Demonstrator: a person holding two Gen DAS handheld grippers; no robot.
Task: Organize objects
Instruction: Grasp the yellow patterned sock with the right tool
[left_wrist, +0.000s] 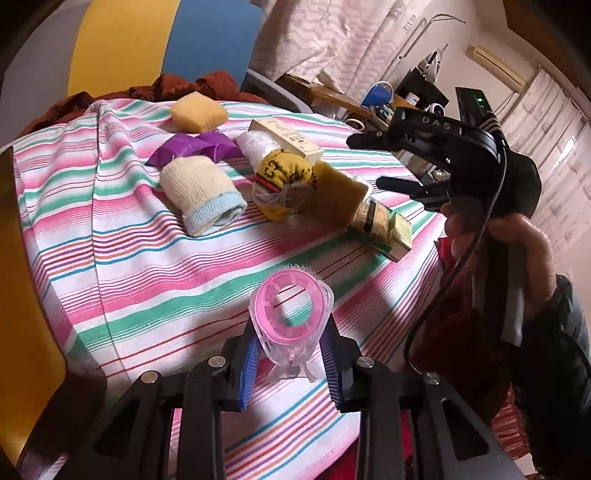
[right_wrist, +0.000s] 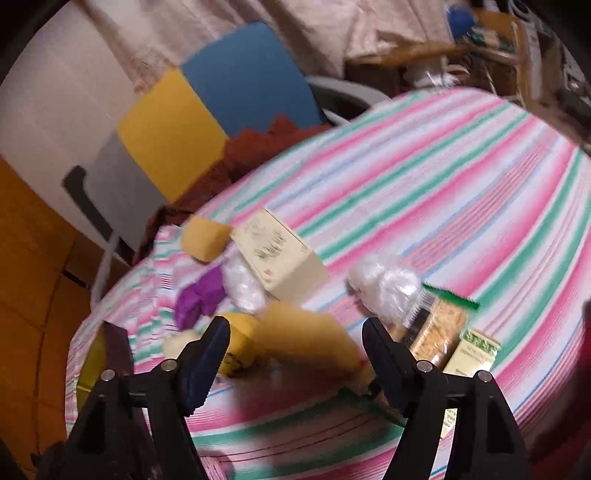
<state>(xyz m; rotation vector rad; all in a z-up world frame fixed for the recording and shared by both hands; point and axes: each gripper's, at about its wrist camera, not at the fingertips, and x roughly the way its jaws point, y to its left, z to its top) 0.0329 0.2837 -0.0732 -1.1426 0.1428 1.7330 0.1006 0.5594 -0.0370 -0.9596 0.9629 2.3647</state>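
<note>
Pink hair roller (left_wrist: 290, 317) sits squeezed between the blue pads of the left gripper (left_wrist: 290, 363), held up over the striped cloth (left_wrist: 147, 280). To do this step well, I think it should be carried low and set down gently near the pile, not dropped.

Going left to right from the roller: one white sock (left_wrist: 201, 194), one purple wrapper (left_wrist: 195, 147), two yellow sponges (left_wrist: 197, 110), one yellow sock ball (left_wrist: 282, 188), one cream box (left_wrist: 284, 142).

Over them, the right gripper (right_wrist: 295, 354) has its jaws wide apart, holding nothing.
</note>
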